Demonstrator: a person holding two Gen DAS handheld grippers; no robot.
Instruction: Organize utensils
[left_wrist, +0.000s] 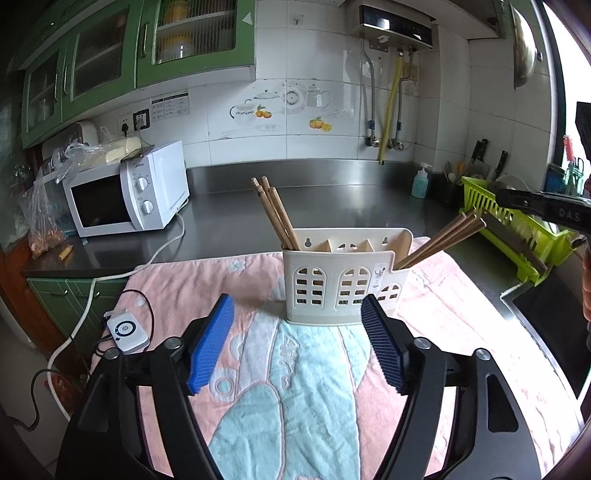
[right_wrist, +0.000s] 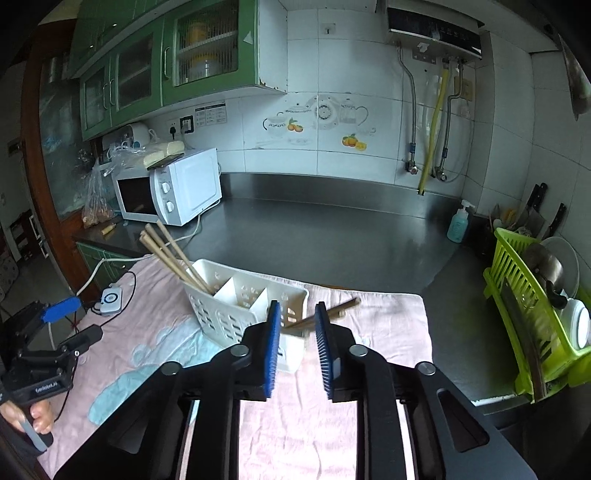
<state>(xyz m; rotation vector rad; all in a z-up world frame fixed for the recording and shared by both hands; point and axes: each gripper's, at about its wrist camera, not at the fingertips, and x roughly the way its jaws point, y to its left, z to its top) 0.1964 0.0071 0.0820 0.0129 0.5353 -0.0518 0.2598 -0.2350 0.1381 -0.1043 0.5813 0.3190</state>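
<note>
Standing upright on a pink towel (left_wrist: 207, 280) on the steel counter (left_wrist: 332, 206): one cream utensil holder (left_wrist: 343, 280) with three compartments. Two chopstick bundles: left bundle (left_wrist: 275, 214) in the left compartment, leaning toward 11 o'clock, four tips countable; right bundle (left_wrist: 439, 240) in the right compartment, leaning toward 2 o'clock, three tips visible, count uncertain. Left gripper (left_wrist: 297, 343) with fingers spread wide, nothing between, holder just beyond. Right gripper (right_wrist: 297, 347) with fingers slightly apart, not pressing anything; right bundle blurred past them. Visible only from the right wrist: plates in the green rack (right_wrist: 517, 295). Holder base partly hidden there.
</note>
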